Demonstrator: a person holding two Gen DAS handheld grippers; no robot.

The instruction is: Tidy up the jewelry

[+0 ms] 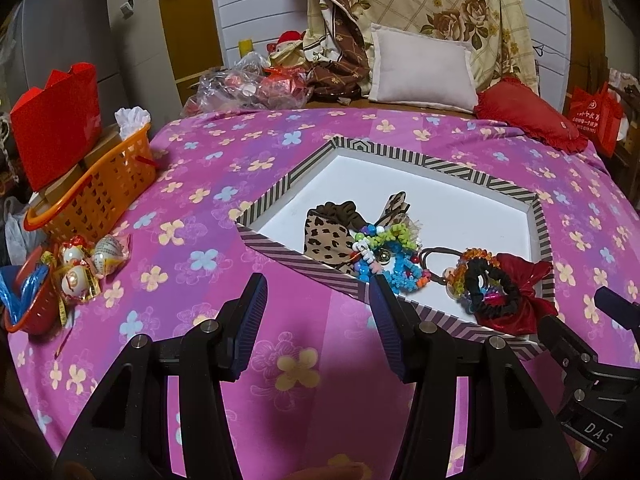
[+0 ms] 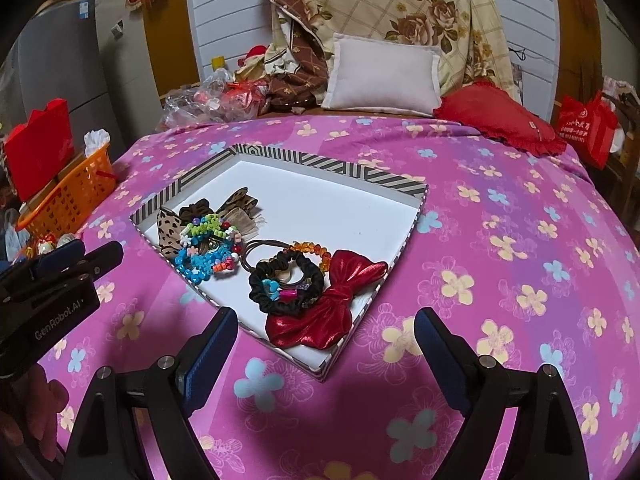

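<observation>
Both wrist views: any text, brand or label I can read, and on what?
"GenRobot.AI": on the left gripper body, right wrist view.
"DAS": cut off, on the right gripper body, left wrist view.
Red bag: white print, too small to read.
Fridge sticker: too blurred.

Bed bare around tray; tray's far half free. Hair ties and red bow crowd its near corner.

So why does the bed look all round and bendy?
Left wrist view: the fisheye lens curves the pink bedspread and darkens the corners. Right wrist view: same bulge, the striped tray looks skewed, and glare shines on the red bow.
</observation>
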